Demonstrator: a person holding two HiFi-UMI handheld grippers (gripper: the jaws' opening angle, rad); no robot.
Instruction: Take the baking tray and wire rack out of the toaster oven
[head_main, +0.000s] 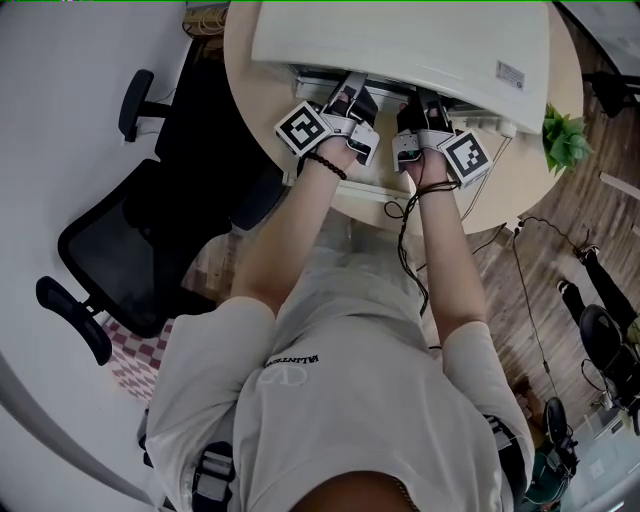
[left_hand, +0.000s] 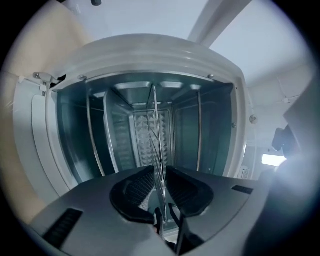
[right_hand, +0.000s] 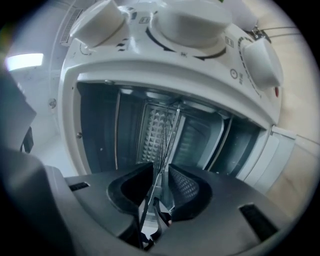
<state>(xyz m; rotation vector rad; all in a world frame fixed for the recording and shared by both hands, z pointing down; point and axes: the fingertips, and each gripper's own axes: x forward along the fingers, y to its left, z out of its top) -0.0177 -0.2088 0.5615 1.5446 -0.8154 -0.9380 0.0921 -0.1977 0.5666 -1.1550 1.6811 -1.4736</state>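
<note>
1. Office chair (head_main: 130, 250) at far left, beside the round table (head_main: 565, 80), well apart from both arms.
2. Left gripper (head_main: 352, 95) (left_hand: 159, 170): jaws drawn narrow, pinching the front edge of the wire rack (left_hand: 156, 135), which shows edge-on between the pads.
3. Toaster oven (head_main: 400, 40) on the table, front open. Both grippers reach into its mouth. The rack runs back inside toward the ribbed rear wall.
4. Right gripper (head_main: 430, 110) (right_hand: 161, 167): jaws also narrow, clamped on the same rack edge (right_hand: 167, 135), near the left one.
5. Potted plant (head_main: 565, 135) at the table's right rim.

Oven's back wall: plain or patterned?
Patterned: silvery embossed diamond grid on the back wall. Best in left gripper view.
</note>
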